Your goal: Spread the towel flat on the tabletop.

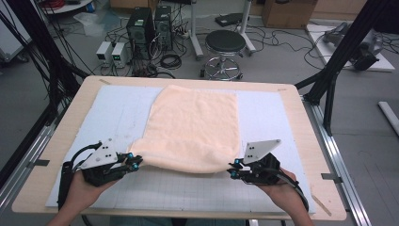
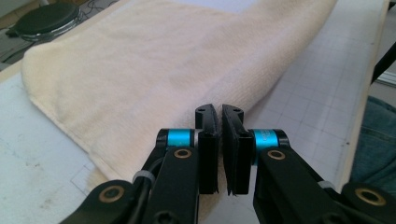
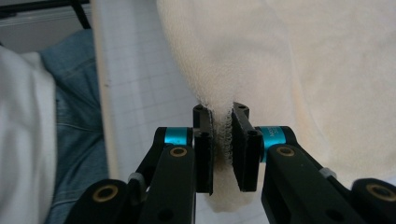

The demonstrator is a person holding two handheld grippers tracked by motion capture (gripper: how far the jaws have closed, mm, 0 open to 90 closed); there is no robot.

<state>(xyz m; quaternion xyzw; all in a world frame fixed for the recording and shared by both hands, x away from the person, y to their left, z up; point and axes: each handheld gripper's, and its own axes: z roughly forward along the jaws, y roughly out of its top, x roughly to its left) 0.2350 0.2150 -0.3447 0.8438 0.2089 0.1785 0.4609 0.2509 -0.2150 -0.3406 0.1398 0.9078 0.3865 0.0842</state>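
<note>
- Towel (image 1: pixel 195 127) lies cream and flat on the white gridded mat (image 1: pixel 277 117) of my bench (image 1: pixel 306 141), its near edge rolled up off the mat.
- My left claw (image 1: pixel 137 162) is clenched on the towel's near left corner; in the left gripper view the jaws stand almost together with the cloth at their tips.
- My right claw (image 1: pixel 232 170) grasps the near right corner, terry edge pinched between the pads.
</note>
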